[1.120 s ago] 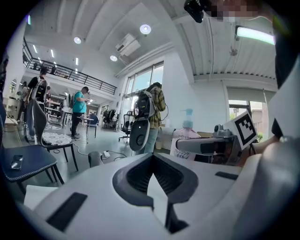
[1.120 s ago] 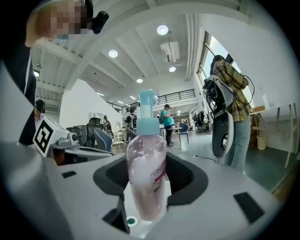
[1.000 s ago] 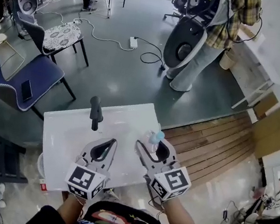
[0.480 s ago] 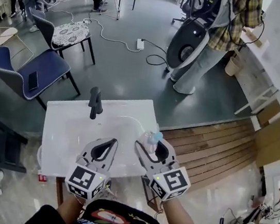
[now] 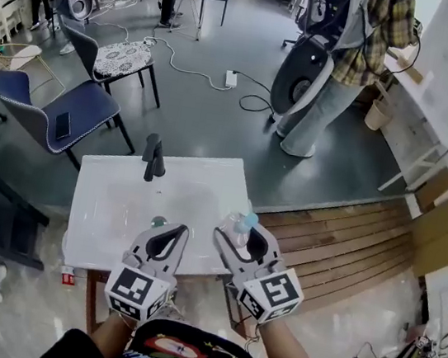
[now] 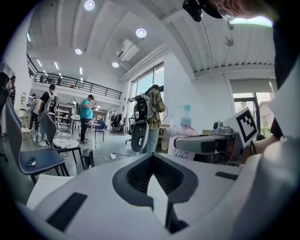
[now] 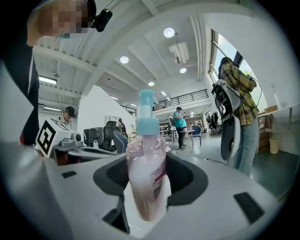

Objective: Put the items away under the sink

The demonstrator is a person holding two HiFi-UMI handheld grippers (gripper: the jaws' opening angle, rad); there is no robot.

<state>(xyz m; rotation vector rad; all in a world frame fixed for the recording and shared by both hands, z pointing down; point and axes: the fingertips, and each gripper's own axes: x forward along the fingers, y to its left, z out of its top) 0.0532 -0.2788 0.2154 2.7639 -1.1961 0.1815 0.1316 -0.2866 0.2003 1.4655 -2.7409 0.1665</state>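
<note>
Head view: the right gripper (image 5: pixel 240 236) is seen clamped on a bottle (image 5: pixel 240 223), which is held upright over the right edge of the white sink (image 5: pixel 111 207). In the right gripper view, pale pink liquid and a light blue pump are shown, with the bottle's lower body pressed between the jaws. The left gripper (image 5: pixel 173 231) is held just beside the right one over the sink's near edge, its jaws brought together with nothing between them. A black faucet (image 5: pixel 154 158) is set at the far edge.
</note>
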